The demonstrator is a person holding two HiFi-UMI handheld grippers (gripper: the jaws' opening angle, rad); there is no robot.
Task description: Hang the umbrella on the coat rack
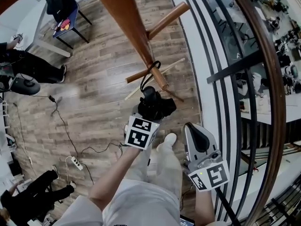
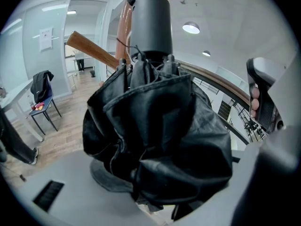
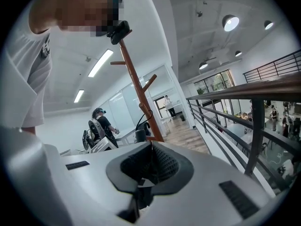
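Room: wood-plank floor [image 1: 103,79] lay far below you, with a curved railing [image 1: 263,79] on your right.
Umbrella [image 1: 155,105]: black and folded, it sat just under the lower peg [image 1: 138,75], handle end toward the pole.
Strap [image 1: 146,76]: the thin black loop seemed to run up and over that peg, close to the pole. You could not tell whether it was fully seated.
Coat rack [image 1: 127,13]: the brown pole was upright and its pegs angled outward.
Left tool [image 1: 142,126]: it was clenched on the bunched canopy and carried the umbrella's weight.
Right tool [image 3: 149,166]: its pads were pressed together on nothing, and it was held well apart from the rack, near the railing.
Step, as judged: lowering the loop onto the peg.
Doing it well: you needed to keep the loop near the pole, sink slowly until the strap went taut, then release.
Risk: a loop near the peg's tip could slide off.
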